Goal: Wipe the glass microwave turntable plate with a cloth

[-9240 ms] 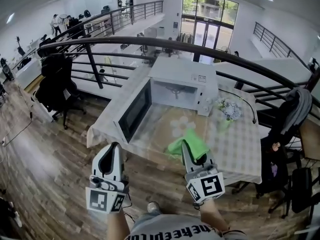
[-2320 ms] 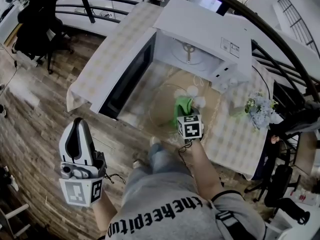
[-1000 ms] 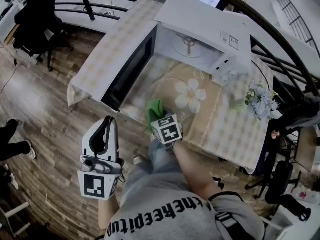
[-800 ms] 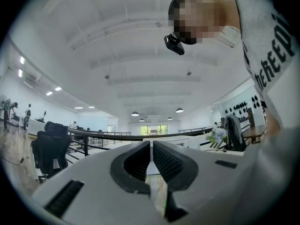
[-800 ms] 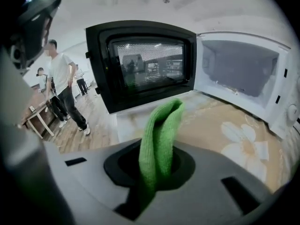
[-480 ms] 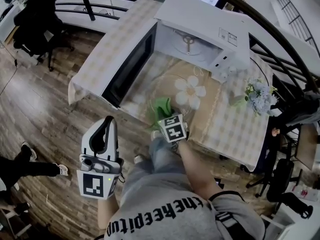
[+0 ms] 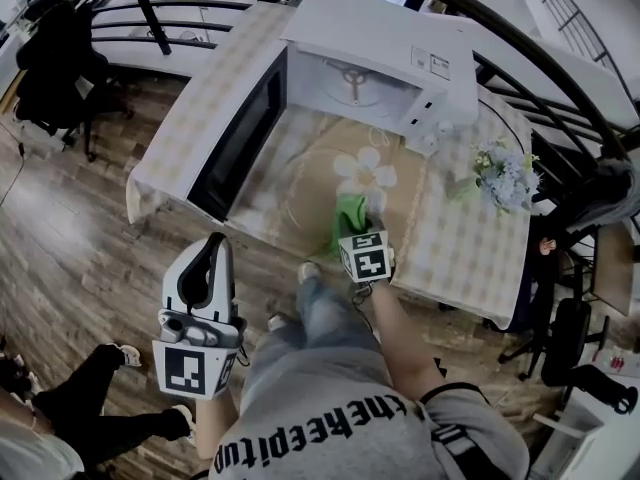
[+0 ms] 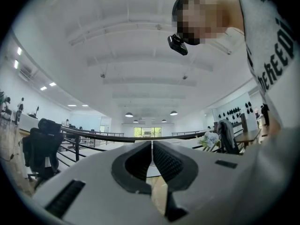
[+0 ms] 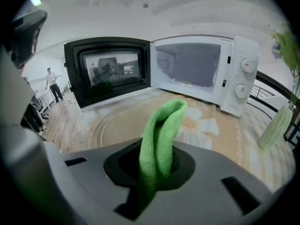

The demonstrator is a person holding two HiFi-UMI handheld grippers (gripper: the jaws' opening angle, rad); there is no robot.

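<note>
Right gripper [image 7: 354, 230], pinching cloth [image 7: 348, 211], is sweeping rightward along plate's [image 9: 112, 125] near rim, so wiping is progressing; left gripper [image 8: 152, 158] is idling, pressed together, empty.

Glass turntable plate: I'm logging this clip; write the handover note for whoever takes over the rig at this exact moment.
Left gripper: shut, empty, held low over the floor, away from the table.
Right gripper: shut on the green cloth, above the near side of the plate; whether the cloth touches it cannot be told.
Glass plate: out of the open microwave, lying flat on the table in front of it.
Done: plate out, cloth gripped. How much is wiped cannot be told.
Left: wipe across the whole plate, then probably put it back in the microwave.
</note>
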